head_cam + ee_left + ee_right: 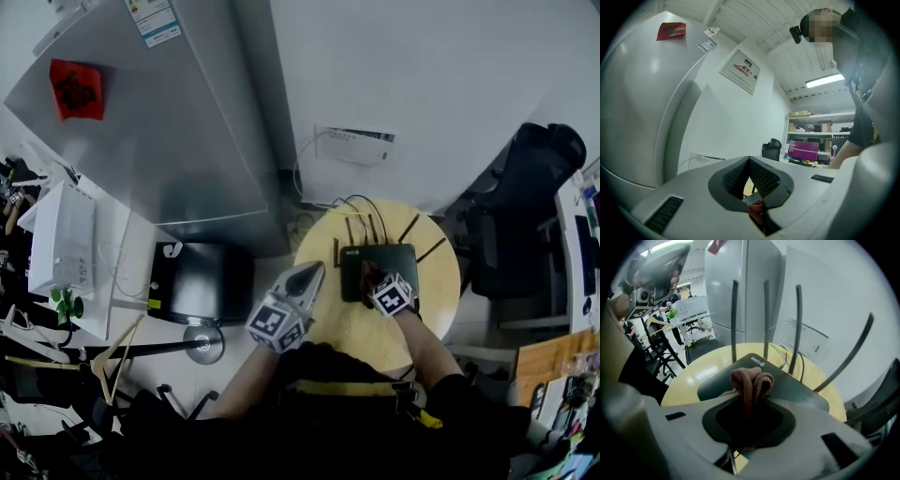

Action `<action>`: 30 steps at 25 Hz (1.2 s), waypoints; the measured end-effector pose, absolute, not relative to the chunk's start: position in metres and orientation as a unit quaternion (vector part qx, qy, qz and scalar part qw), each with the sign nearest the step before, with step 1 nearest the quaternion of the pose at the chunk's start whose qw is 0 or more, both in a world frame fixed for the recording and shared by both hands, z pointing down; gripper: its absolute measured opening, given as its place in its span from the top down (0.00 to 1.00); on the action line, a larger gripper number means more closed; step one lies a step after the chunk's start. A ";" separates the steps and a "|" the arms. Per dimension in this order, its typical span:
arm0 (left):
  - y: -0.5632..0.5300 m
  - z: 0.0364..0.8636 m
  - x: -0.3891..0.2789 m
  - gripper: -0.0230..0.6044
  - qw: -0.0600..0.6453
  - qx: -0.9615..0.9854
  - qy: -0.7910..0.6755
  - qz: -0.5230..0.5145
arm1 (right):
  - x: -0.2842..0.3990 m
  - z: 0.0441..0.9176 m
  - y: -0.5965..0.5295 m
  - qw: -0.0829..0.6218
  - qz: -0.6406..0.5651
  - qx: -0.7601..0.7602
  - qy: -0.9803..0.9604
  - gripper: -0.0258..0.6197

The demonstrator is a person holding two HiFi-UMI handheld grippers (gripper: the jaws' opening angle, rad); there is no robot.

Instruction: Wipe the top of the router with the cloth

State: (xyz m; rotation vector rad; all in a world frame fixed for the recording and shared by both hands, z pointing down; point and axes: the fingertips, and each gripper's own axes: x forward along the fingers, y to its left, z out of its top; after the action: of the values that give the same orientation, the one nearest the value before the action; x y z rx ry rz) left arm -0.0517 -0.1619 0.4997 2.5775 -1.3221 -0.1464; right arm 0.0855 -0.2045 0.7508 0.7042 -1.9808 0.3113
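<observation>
Right gripper view has my right gripper (749, 401) pinching the bunched cloth (751, 378) over the router (792, 391), near the table's (689, 378) rear edge. Sweeping too far back could snag an antenna (734, 319). Head view alone places my left gripper (302, 281), jaws pressed together, by the left edge.

Cloth (751, 380): soft brownish-pink fabric, matt, ribbed folds, bunched between the fingers (684, 441) of the right gripper (749, 404).
Router (792, 392), under the fingers: dark matt plastic, smooth top.
Table (689, 378), beyond the fingers: pale wood, smooth, light sheen.
Fingers: grey matt plastic, dark pads.
</observation>
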 end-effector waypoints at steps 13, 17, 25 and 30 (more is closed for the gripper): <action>-0.169 0.493 -0.034 0.96 0.108 0.891 -0.437 -0.056 | 0.144 0.747 -0.218 0.501 0.135 0.341 -0.784 0.86; -0.168 0.491 -0.029 0.96 0.113 0.893 -0.433 -0.054 | 0.166 0.749 -0.222 0.508 0.135 0.357 -0.772 0.86; -0.169 0.493 -0.027 0.96 0.113 0.893 -0.431 -0.057 | 0.200 0.751 -0.229 0.508 0.149 0.384 -0.757 0.86; -0.169 0.493 -0.028 0.96 0.113 0.892 -0.434 -0.060 | 0.217 0.750 -0.230 0.516 0.150 0.397 -0.744 0.86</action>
State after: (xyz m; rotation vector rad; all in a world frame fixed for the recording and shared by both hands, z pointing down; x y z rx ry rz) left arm -0.0284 -0.1688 0.4932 2.6167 -1.2719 -0.1747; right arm 0.2168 -0.2304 0.7504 0.9532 -1.7879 0.3591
